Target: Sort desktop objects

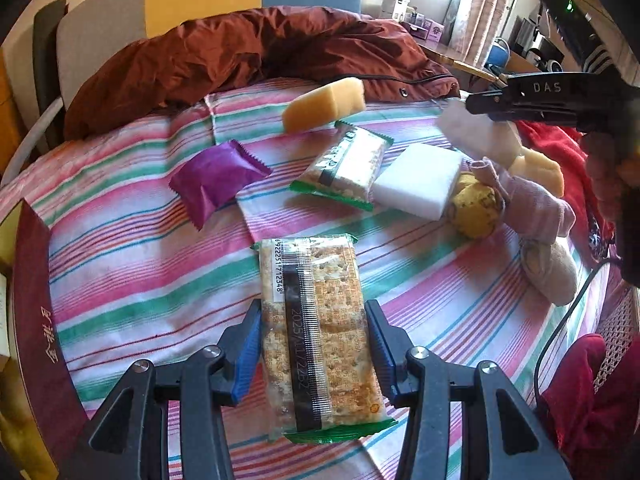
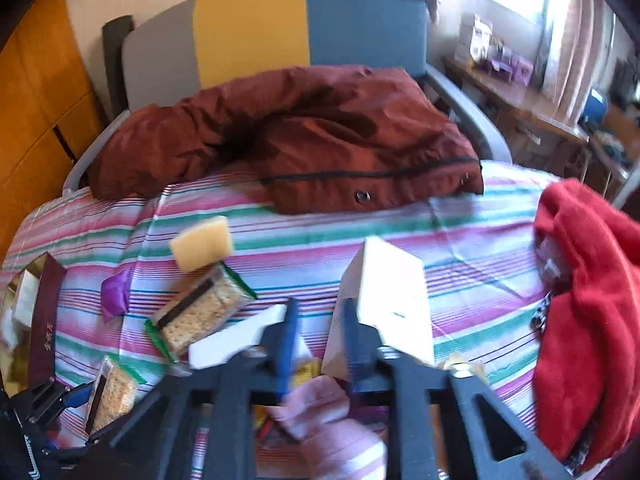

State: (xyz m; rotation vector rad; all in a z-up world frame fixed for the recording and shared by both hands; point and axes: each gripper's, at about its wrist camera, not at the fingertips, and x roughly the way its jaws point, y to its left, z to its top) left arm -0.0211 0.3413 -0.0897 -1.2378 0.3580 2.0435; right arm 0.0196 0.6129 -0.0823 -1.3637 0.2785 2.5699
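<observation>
Two cracker packets show in the left wrist view: the nearer cracker packet (image 1: 320,340) lies lengthwise between the blue pads of the left gripper (image 1: 314,346), which press on its two long edges, clamped on it over the striped cloth (image 1: 140,272). Beyond it lie the second cracker packet (image 1: 344,164), a purple pouch (image 1: 216,180) to its left, a white foam block (image 1: 420,180) touching its right side, and a yellow sponge (image 1: 324,104) farther back near the brown jacket (image 1: 248,52). A yellow fruit (image 1: 474,210) sits beside a pale pink cloth (image 1: 532,208). The right gripper (image 1: 472,104) enters from the right, a blurred pale thing at its tip. In the right wrist view, the right gripper (image 2: 318,316) is blurred; its jaws stand slightly apart, and a cream box (image 2: 392,296) stands tilted against the right finger, though whether it is gripped I cannot tell. A red garment (image 2: 592,300) lies at the right, and a dark red box (image 2: 44,312) at the left edge.
</observation>
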